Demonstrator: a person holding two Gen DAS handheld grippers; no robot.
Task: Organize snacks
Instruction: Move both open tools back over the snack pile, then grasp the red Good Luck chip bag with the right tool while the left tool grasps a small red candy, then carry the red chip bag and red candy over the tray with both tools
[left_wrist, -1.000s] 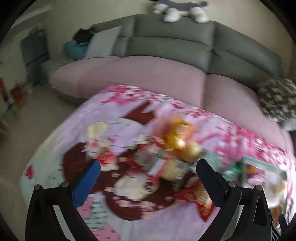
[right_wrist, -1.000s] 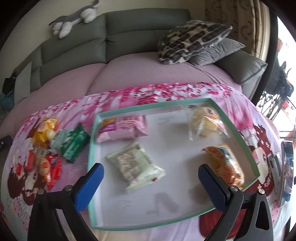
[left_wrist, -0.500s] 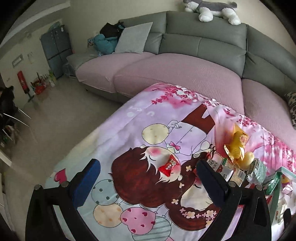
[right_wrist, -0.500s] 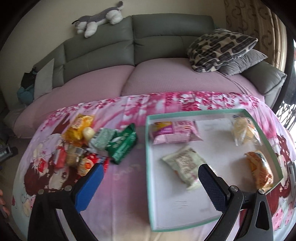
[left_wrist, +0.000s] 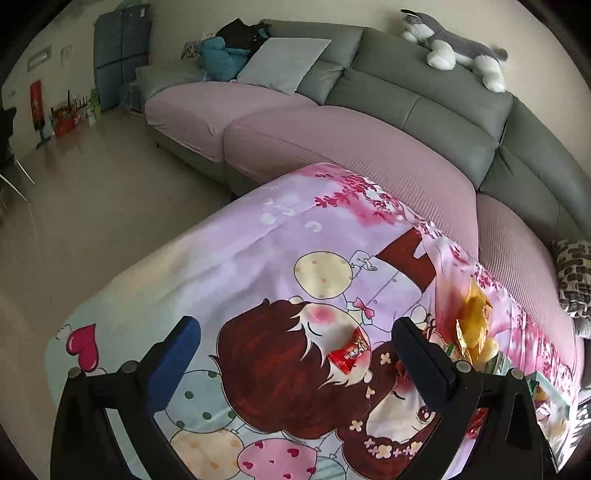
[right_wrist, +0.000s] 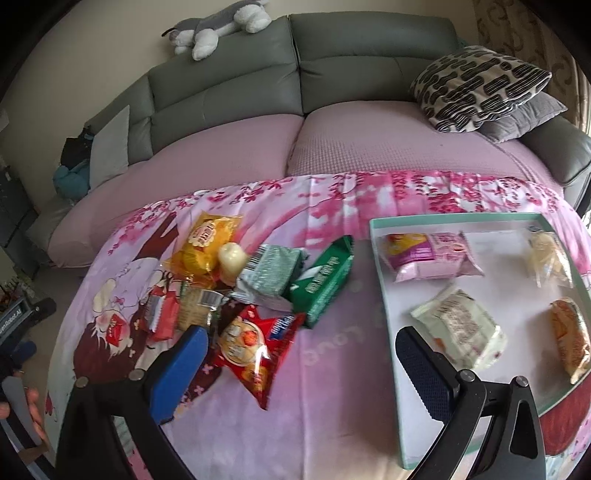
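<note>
We log a teal-rimmed tray (right_wrist: 384, 295) on the tabletop (right_wrist: 332, 369), which is covered in a pink cartoon cloth. Inside the tray: a pink packet (right_wrist: 432, 254), a pale green packet (right_wrist: 460, 328), a clear-wrapped pastry (right_wrist: 550, 258) and an orange packet (right_wrist: 570, 339). Left of the tray lies a loose heap: a green packet (right_wrist: 325, 280), a silver-green packet (right_wrist: 269, 277), a red bag (right_wrist: 255, 343), a yellow bag (right_wrist: 205, 247) and small red sweets (right_wrist: 162, 314). Farther left of the tray, apart from the heap, sits a single red candy (left_wrist: 349, 352). Our right claw (right_wrist: 301, 360) hangs above the cloth just left of the tray, fingers spread, holding nothing. Our left claw (left_wrist: 297, 345) is likewise spread and empty above the candy.
</note>
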